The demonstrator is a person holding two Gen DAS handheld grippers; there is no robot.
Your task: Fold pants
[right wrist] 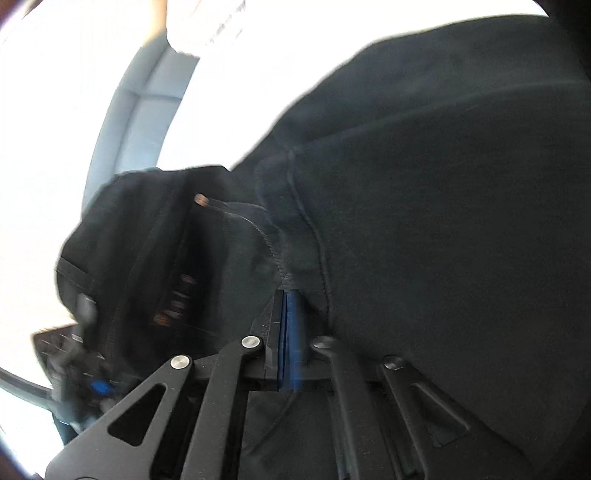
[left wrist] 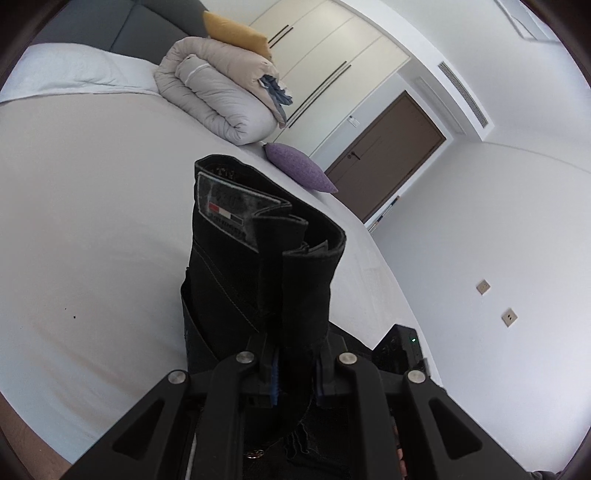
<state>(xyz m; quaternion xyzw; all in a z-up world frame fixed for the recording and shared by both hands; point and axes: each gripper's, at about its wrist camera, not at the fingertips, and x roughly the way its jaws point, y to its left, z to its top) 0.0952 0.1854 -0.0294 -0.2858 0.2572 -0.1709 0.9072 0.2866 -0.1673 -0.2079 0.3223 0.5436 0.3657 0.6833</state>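
Over the bed: one pair of black pants [left wrist: 258, 258], lifted clear of the white bed [left wrist: 92, 221].
Left gripper [left wrist: 295, 363]: pointing level across the bed, jaws closed on the bunched waistband, which stands up with its label showing.
Right gripper [right wrist: 291, 332]: jaws pinched nearly together on a seam of the pants [right wrist: 424, 221]; view blurred.
Bedding: one rolled duvet [left wrist: 218, 92], one yellow pillow [left wrist: 236, 33], one purple cushion [left wrist: 299, 168].

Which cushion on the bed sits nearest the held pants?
The purple cushion, at the bed's edge just behind the pants; the yellow cushion sits farther back, behind the rolled duvet.
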